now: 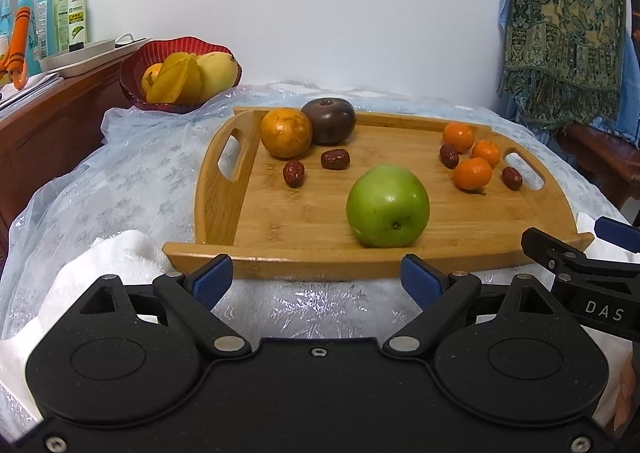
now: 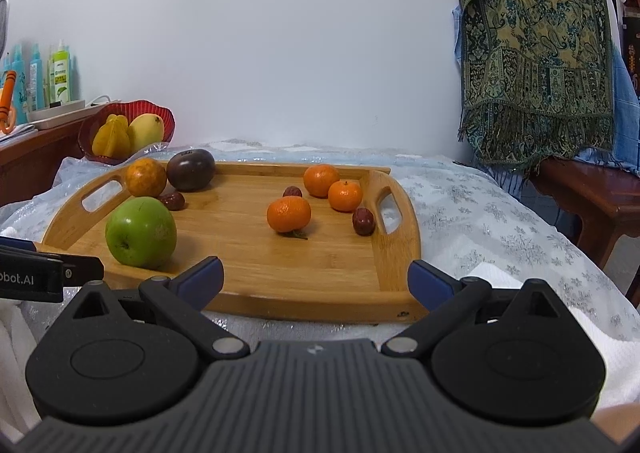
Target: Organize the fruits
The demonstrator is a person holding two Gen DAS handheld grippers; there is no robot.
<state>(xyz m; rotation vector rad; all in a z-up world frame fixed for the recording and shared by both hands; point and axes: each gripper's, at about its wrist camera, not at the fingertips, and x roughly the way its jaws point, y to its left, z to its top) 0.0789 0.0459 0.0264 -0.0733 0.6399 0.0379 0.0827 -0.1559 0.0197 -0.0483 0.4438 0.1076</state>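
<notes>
- Our left gripper (image 1: 318,279) hangs just short of the near rim of the wooden tray (image 1: 280,259), its blue pads spread wide with nothing between them.
- Our right gripper (image 2: 316,281) sits at the same near edge, further toward the right handle, also spread wide and empty.
- All the loose fruit lies on the tray, which rests on the lace-covered table (image 1: 132,181).
- The green apple (image 1: 387,207) is nearest to us, well apart from the other fruit. We judge it heavy, hard and smooth-skinned (likely to slip under a light pinch), so we would take it across its widest girth, pads level.
- At the far left corner the large orange (image 1: 286,133) and the dark round fruit (image 1: 329,121) touch. We would clamp either one from its free sides so the neighbour does not roll.
- The three small mandarins (image 1: 472,173) cluster near the right handle. We expect them to be light, with soft, loose skin, so they call for a gentle squeeze across the middle.
- The red dates (image 1: 335,159) are scattered, two near the large orange and two among the mandarins. We reckon them small, wrinkled and nearly weightless, so the pads must close almost fully, along the short axis.
- The red bowl (image 1: 136,71) beyond the tray already holds yellow fruit (a likely destination, though we cannot be sure).
</notes>
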